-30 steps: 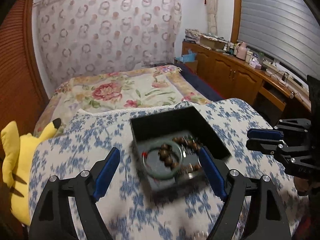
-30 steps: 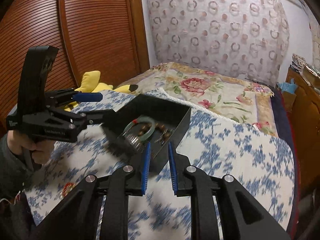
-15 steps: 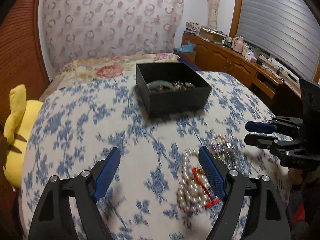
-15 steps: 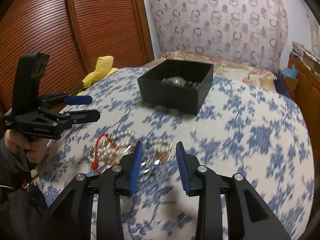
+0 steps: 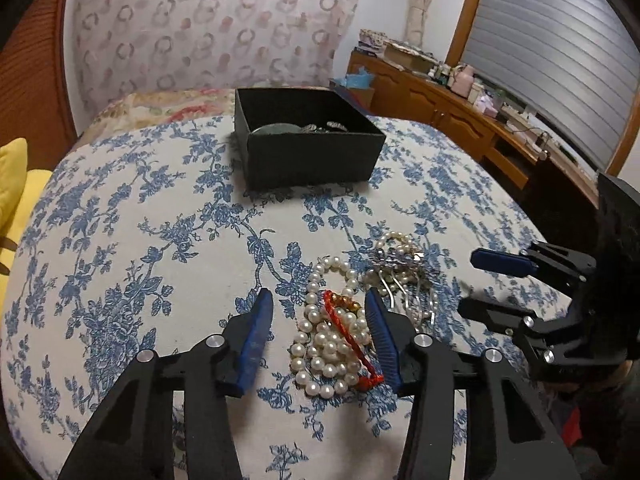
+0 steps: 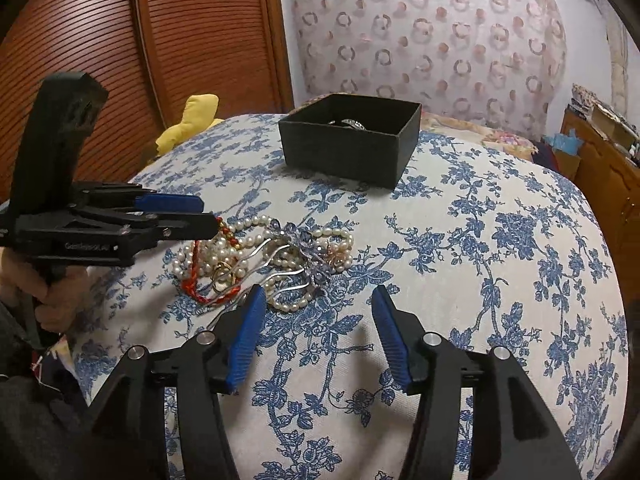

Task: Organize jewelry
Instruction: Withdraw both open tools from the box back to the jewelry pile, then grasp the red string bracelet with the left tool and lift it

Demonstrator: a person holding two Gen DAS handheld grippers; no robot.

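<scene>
A pile of jewelry lies on the blue-flowered cloth: a pearl necklace (image 5: pixel 328 344) (image 6: pixel 256 226), a red cord bracelet (image 5: pixel 350 342) (image 6: pixel 192 280), a silver hair comb with purple stones (image 5: pixel 400 276) (image 6: pixel 308 256) and a gold ring (image 6: pixel 222 274). A black box (image 5: pixel 308 152) (image 6: pixel 348 148) with a green bangle and other pieces stands farther back. My left gripper (image 5: pixel 320 312) (image 6: pixel 188 212) is open and empty, low over the pearls and red cord. My right gripper (image 6: pixel 318 304) (image 5: pixel 480 284) is open and empty, just right of the pile.
The cloth-covered table (image 5: pixel 140 240) drops off at its rounded edges. A yellow plush toy (image 5: pixel 16 184) (image 6: pixel 192 120) lies to the left. A bed (image 5: pixel 160 108), a patterned curtain, wooden sliding doors (image 6: pixel 120 40) and a cluttered wooden counter (image 5: pixel 460 96) surround the table.
Both grippers drew back from the black box and came down over the jewelry pile. The right gripper opened wide; the left gripper's fingers narrowed somewhat but stay open.
</scene>
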